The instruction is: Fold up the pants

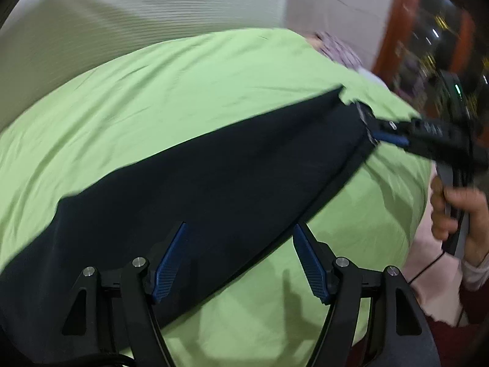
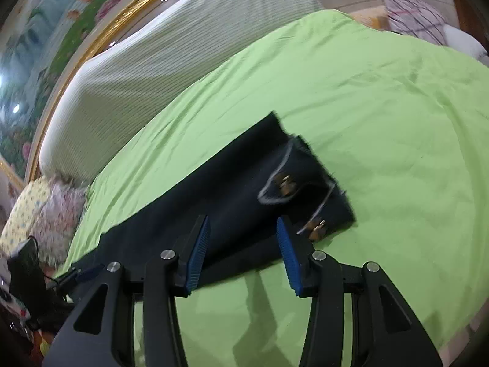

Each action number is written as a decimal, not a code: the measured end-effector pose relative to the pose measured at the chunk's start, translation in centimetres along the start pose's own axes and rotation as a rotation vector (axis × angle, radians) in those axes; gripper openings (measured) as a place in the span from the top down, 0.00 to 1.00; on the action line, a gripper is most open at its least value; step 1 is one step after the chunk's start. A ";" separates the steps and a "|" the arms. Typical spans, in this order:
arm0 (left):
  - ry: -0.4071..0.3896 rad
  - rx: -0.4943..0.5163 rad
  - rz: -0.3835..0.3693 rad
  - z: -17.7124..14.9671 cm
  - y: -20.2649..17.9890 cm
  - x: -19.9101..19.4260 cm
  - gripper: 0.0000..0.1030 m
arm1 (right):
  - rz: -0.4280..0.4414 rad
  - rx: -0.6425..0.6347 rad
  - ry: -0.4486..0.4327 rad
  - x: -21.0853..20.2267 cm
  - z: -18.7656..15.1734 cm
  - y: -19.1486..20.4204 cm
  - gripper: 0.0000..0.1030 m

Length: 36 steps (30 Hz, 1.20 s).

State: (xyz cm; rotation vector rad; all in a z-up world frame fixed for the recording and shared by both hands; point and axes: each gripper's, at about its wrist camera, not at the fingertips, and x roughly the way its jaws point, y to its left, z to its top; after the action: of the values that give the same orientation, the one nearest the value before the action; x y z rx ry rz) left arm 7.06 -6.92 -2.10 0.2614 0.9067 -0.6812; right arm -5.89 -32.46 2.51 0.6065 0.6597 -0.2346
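Dark navy pants (image 1: 214, 189) lie flat in a long strip on a green bedsheet (image 1: 171, 85). In the right wrist view the pants (image 2: 214, 202) end in a waistband with metal clasps (image 2: 285, 185) turned up. My left gripper (image 1: 238, 244) is open, its blue pads either side of the near edge of the pants. My right gripper (image 2: 243, 238) is open just above the waist end; in the left wrist view the right gripper (image 1: 376, 131) sits at the far end of the pants, a hand (image 1: 458, 214) holding it.
A white ribbed headboard cushion (image 2: 171, 49) runs along the far side of the bed. Patterned pillows (image 2: 45, 205) lie at one end, a checked pillow (image 2: 412, 15) at the other. A gold-framed floral picture (image 2: 61, 30) hangs behind. The bed's edge (image 1: 428, 269) is at the right.
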 end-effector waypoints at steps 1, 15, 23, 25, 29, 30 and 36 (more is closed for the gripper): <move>0.002 0.032 -0.004 0.6 -0.6 0.5 0.31 | 0.011 0.023 0.001 0.2 0.1 -0.4 0.55; 0.142 0.205 -0.059 1.0 -2.4 5.6 0.45 | 0.045 0.098 -0.014 1.8 0.0 -1.5 0.66; 0.136 0.211 -0.105 0.8 -2.1 4.0 0.88 | 0.048 0.040 -0.080 -0.6 -0.2 -0.9 0.94; 0.133 0.209 -0.110 0.6 -2.2 3.6 0.91 | 0.050 0.038 -0.095 -1.6 -0.2 -0.6 0.94; 0.114 0.218 -0.165 -0.1 -2.3 2.0 0.92 | 0.026 0.054 -0.093 -2.7 -0.6 -1.7 0.94; 0.113 0.224 -0.169 -0.1 -2.3 2.0 0.91 | 0.018 0.060 -0.087 -2.6 -0.7 -2.0 0.94; 0.166 0.169 -0.159 -0.1 -0.9 3.0 0.80 | 0.021 0.157 0.023 0.1 -1.3 -4.1 0.91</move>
State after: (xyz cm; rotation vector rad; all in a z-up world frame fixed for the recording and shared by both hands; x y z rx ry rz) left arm 7.67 -8.88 -4.43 0.4043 1.0366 -0.8952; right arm -8.07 -35.04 -0.21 0.7675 0.6608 -0.2615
